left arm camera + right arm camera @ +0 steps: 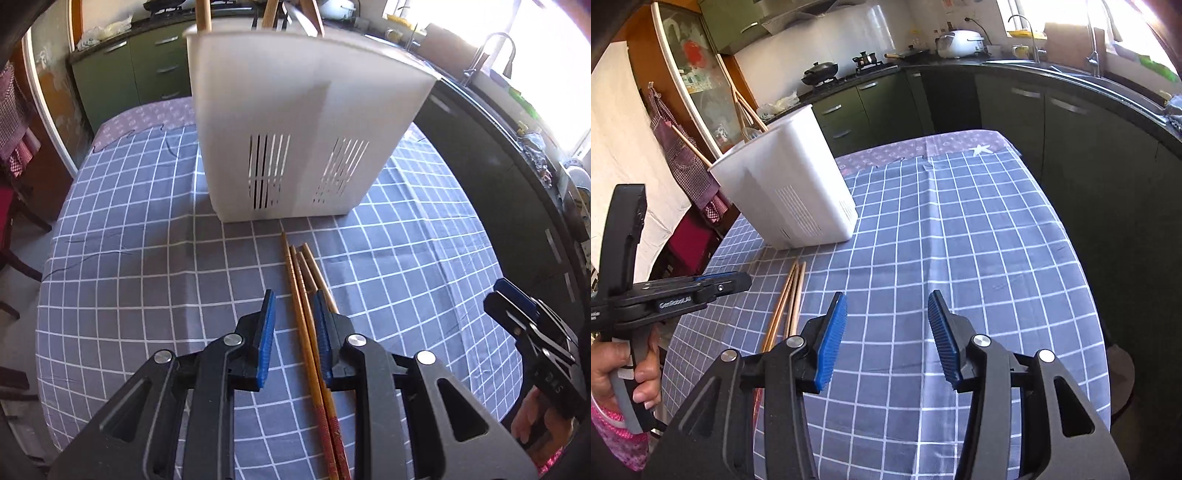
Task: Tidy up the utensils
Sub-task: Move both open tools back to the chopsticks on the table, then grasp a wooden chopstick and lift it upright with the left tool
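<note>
We stand over the chopsticks, not yet gripped

Four thin brown wooden chopsticks (301, 280) lie on the bench between our left gripper's (293, 332) narrow, unclosed jaws; right gripper (888, 336) is wide, empty. White slotted plastic holder (295, 129) ahead already holds some.

A home kitchen: green cabinets (849, 107) under a dark counter run across the top of the frame, bearing a gas stove with a wok (820, 70), a rice cooker (960, 42), and a sink tap (1093, 40) at upper right by a bright window.
</note>
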`<state>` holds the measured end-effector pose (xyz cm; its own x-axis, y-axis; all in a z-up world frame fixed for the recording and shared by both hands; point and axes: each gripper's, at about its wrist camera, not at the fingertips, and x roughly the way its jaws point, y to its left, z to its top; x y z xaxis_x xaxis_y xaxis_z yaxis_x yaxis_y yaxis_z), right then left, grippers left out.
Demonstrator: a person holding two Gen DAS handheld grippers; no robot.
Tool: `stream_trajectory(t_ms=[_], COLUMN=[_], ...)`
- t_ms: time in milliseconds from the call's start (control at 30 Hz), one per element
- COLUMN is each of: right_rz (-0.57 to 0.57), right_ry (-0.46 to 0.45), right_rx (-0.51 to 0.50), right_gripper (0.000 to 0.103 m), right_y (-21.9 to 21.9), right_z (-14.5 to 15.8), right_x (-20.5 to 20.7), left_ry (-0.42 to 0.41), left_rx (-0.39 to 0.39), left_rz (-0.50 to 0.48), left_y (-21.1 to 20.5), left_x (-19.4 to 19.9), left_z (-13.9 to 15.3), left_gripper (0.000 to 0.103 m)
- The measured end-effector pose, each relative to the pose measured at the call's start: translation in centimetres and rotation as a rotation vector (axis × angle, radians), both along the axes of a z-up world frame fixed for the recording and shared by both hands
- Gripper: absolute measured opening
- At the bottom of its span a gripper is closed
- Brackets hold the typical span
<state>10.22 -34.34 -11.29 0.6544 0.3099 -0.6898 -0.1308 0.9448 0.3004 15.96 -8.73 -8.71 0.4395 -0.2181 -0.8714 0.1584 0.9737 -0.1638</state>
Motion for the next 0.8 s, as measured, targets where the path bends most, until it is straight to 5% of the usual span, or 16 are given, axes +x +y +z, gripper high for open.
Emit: stream_trajectory(t_ms=[233, 800], right_rz=[0.008, 0.024], right_ry=[0.007, 0.022], right_rx=[0.028, 0.074], right_gripper=[0.047, 0.048], right_y=[-0.5, -0.6], right_z=[-0.7, -0.6], right_x=[0.3, 0.5], left_ry=[0.075, 0.087], left_rx=[0.040, 0.114], left_rz=[0.008, -0.007], left_y=[-0.6, -3.0], left_x=[0.8, 1.3], left_z=[-2.5, -4.2], left_gripper=[0.020, 0.020])
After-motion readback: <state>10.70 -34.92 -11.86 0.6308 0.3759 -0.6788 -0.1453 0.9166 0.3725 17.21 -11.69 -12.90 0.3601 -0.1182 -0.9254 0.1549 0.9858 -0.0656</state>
